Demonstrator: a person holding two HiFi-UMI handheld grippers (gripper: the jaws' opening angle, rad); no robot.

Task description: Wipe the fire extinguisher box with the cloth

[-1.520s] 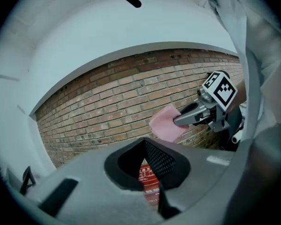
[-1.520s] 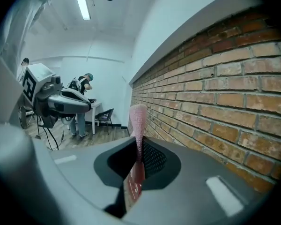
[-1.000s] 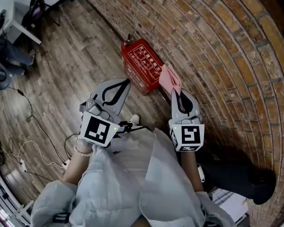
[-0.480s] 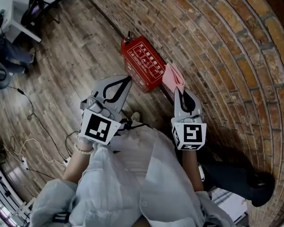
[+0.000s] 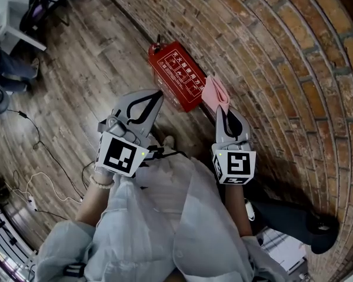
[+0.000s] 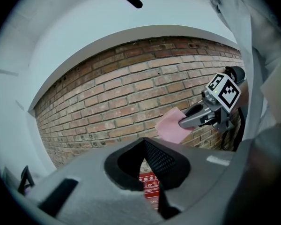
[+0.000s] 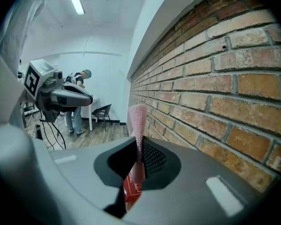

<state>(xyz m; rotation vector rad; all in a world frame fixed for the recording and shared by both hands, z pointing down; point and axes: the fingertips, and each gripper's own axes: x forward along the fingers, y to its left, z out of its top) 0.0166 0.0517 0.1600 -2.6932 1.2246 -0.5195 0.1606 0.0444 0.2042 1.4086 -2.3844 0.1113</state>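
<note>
Hardly anything's moved in the last second: right claw (image 5: 224,109) stays pinched tight on one edge of the light, floppy pink cloth (image 5: 214,93), fire extinguisher box (image 5: 177,74) sits just ahead-left of it on the floor, and left claw (image 5: 157,98) is closed on nothing.
</note>
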